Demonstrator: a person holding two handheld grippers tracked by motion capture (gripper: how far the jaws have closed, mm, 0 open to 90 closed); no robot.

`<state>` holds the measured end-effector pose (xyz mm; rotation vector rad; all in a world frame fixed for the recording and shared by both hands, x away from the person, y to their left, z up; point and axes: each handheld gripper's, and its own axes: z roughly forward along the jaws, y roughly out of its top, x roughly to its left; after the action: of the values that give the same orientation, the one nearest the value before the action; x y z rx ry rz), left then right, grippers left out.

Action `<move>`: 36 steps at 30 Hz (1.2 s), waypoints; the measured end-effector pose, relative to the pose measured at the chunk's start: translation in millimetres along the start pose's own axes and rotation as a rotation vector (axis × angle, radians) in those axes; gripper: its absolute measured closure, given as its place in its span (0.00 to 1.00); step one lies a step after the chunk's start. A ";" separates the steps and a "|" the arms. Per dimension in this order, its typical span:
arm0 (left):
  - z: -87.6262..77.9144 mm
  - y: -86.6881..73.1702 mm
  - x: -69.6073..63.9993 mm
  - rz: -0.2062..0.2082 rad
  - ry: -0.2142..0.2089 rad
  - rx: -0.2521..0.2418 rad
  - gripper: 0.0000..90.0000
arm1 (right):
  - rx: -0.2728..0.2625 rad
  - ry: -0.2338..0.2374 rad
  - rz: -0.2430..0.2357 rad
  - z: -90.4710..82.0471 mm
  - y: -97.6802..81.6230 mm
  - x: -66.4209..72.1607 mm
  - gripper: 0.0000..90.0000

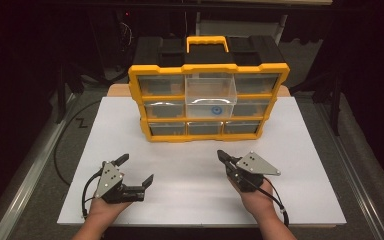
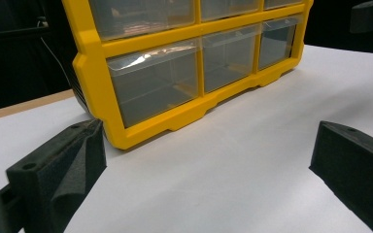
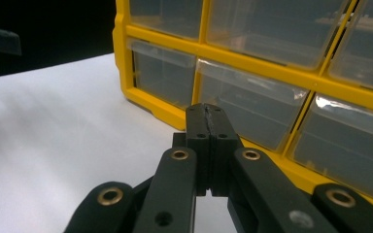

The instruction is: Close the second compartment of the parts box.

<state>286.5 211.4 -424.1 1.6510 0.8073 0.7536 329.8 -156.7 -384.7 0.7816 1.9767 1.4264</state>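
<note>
A yellow and black drawer cabinet (image 1: 207,95) stands upright at the back of the white table (image 1: 190,165), with clear plastic drawers in three rows. Its top middle drawer (image 1: 210,95) is pulled out toward me, and a small blue ring (image 1: 214,111) lies in it. My left gripper (image 1: 137,169) rests near the table's front left, open with nothing between its jaws; in the left gripper view its black pads (image 2: 68,165) stand far apart before the cabinet (image 2: 194,73). My right gripper (image 1: 221,155) is shut and holds nothing, pointing at the cabinet (image 3: 272,92); its pads (image 3: 209,128) press together.
The table's white top (image 2: 233,165) lies bare between the grippers and the cabinet. A black cable (image 1: 62,145) loops on the grey floor at the left. Dark stands and equipment stand behind the table. The table's front edge (image 1: 200,224) is just under my wrists.
</note>
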 end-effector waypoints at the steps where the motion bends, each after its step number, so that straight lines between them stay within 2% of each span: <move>1: 0.0 0.0 0.0 0.000 0.000 0.000 0.00 | -0.003 -0.005 -0.004 -0.1 1.3 -0.2 1.00; 19: 0.1 -0.2 -0.1 0.004 -0.005 -0.001 0.00 | -0.038 -0.014 -0.007 1.2 24.7 -2.0 1.00; 36: 0.3 -0.4 -0.7 0.006 -0.009 0.001 0.00 | -0.087 -0.033 -0.024 3.0 56.9 -4.6 1.00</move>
<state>286.3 210.8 -424.6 1.6573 0.7967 0.7492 342.3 -143.5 -330.5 0.7356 1.8796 1.4655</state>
